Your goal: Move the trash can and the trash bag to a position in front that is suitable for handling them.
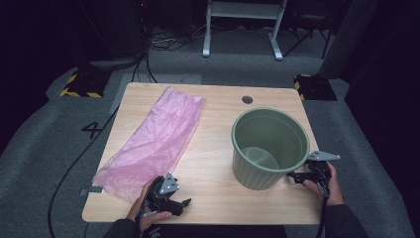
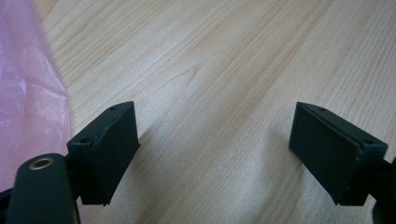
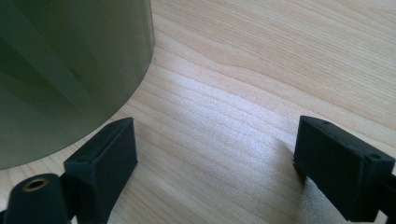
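A green ribbed bin (image 1: 270,147) stands upright on the right half of the wooden table (image 1: 213,129); its wall (image 3: 65,70) rises at the left of the right gripper view. A pink plastic bag (image 1: 153,141) lies flat along the table's left side, and its edge (image 2: 28,93) shows in the left gripper view. My left gripper (image 1: 184,203) rests near the front edge, just right of the bag's near end, open with bare wood between its jaws (image 2: 215,154). My right gripper (image 1: 295,177) sits beside the bin's lower right, open and empty (image 3: 215,163).
A dark round grommet (image 1: 247,99) sits in the table near its far edge. Cables (image 1: 74,163) trail across the grey carpet at the left. A white desk frame (image 1: 242,25) and yellow-striped blocks (image 1: 81,84) stand on the floor beyond the table.
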Motion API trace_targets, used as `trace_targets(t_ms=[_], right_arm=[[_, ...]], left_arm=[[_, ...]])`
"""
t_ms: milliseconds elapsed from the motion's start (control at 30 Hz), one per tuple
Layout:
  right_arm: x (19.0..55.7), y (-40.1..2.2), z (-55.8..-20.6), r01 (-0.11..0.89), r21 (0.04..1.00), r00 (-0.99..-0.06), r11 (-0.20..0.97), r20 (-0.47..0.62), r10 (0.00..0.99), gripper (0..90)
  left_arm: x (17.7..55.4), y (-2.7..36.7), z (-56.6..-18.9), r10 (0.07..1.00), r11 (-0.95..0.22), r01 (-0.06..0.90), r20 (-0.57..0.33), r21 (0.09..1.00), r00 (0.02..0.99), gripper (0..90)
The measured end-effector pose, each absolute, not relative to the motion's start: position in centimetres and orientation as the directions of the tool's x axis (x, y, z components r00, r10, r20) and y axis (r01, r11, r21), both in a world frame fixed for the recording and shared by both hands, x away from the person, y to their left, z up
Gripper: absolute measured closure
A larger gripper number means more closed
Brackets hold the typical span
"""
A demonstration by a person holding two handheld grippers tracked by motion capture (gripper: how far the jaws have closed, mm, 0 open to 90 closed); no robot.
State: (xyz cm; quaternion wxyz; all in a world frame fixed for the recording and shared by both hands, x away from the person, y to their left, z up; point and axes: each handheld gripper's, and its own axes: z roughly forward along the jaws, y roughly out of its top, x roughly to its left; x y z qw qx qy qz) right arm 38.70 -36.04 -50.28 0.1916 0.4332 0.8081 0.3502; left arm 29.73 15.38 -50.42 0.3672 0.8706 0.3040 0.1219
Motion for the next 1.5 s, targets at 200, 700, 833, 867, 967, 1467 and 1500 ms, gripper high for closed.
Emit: trace_targets(t_ms=[200,700,833,867,967,1467,1500], right_arm=[[38.7,-36.0,-50.3,0.566,0.732,-0.55,0.379,-0.006,0.835,12.8],[38.7,-36.0,-50.3,0.566,0.732,-0.551,0.379,-0.006,0.835,12.8],[38.7,-36.0,-50.3,0.566,0.732,-0.551,0.379,-0.006,0.834,12.8],[38.7,-36.0,-50.3,0.566,0.732,-0.551,0.379,-0.006,0.834,12.8],[38.7,-36.0,-50.3,0.566,0.732,-0.552,0.38,-0.006,0.834,12.8],[38.7,-36.0,-50.3,0.567,0.732,-0.55,0.379,-0.006,0.835,12.8],[38.7,-36.0,-50.3,0.566,0.732,-0.55,0.379,-0.006,0.835,12.9]], left_arm=[[29.8,15.4,-50.4,0.619,-0.547,0.439,-0.009,0.713,0.785,15.1],[29.2,14.7,-48.4,0.616,-0.544,0.392,0.035,0.742,0.787,17.0],[29.7,15.7,-47.5,0.644,-0.535,0.39,0.062,0.749,0.763,17.3],[29.8,16.1,-47.3,0.652,-0.527,0.391,0.063,0.755,0.756,17.3],[29.9,17.2,-46.7,0.688,-0.504,0.396,0.081,0.768,0.721,17.6],[31.2,20.5,-45.9,0.783,-0.433,0.463,0.068,0.774,0.619,18.8],[31.3,20.8,-46.0,0.788,-0.431,0.469,0.067,0.771,0.612,18.9]])
